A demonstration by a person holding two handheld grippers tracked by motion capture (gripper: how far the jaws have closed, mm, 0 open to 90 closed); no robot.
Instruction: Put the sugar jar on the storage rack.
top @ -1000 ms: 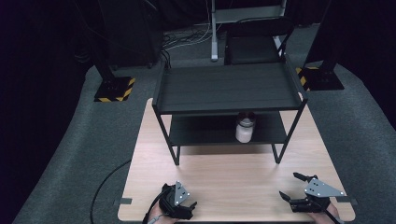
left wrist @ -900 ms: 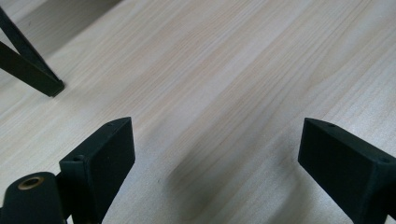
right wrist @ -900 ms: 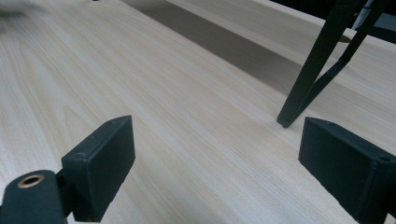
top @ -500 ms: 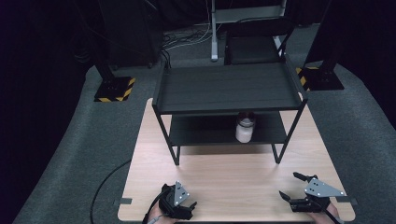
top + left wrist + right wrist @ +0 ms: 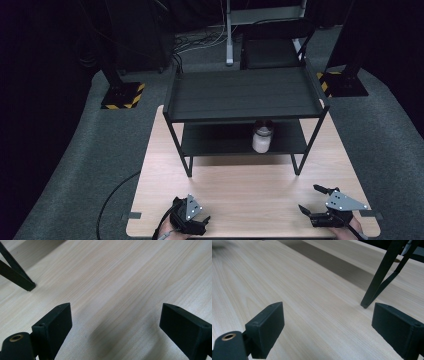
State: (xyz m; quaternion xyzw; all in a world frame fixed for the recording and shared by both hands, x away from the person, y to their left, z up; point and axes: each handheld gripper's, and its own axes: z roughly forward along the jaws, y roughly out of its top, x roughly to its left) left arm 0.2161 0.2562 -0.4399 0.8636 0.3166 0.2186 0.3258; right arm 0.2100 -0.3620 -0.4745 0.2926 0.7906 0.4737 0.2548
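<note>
So basically nothing has changed for us over the last second. Our left gripper [image 5: 192, 223] is still parked near the front edge of the table [image 5: 240, 192], jaws spread wide with only bare wood between them, and the same goes for our right gripper [image 5: 317, 203] over at the front right, also released and empty. Neither has budged compared with a moment ago.

Going outward, the left gripper view catches one foot of the black shelf rack [image 5: 27, 286] off to the side, and the right gripper view catches another leg [image 5: 377, 280] ahead of it. The jar [image 5: 262, 136], white with a dark lid, sits upright on the rack's lower shelf [image 5: 215, 140], well apart from both grippers.

Our read: we're at the starting pose, and reaching in under the top shelf [image 5: 240, 95] for that jar hasn't begun.
</note>
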